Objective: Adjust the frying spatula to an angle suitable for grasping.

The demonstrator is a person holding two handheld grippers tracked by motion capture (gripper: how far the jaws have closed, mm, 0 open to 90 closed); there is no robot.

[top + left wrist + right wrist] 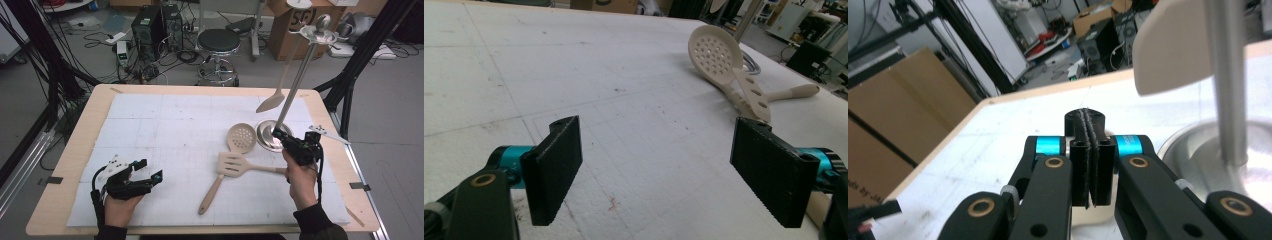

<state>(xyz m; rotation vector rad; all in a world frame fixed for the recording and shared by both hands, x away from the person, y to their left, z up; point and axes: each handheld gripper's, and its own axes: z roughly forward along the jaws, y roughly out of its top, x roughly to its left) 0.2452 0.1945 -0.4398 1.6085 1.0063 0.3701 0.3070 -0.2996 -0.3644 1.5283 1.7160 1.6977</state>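
- High view: pale gridded mat (165, 130) on wooden table (70, 165); stool (218, 42), computer towers (150, 25) beyond.
- Left gripper (147, 172) spread wide, empty.
- Right gripper (1088, 165) pressed closed, by stand base (1193, 150).

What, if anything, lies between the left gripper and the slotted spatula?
Nothing visible. Only bare white mat lies between the open left gripper and the slotted spatula, whose head overlaps the perforated skimmer.
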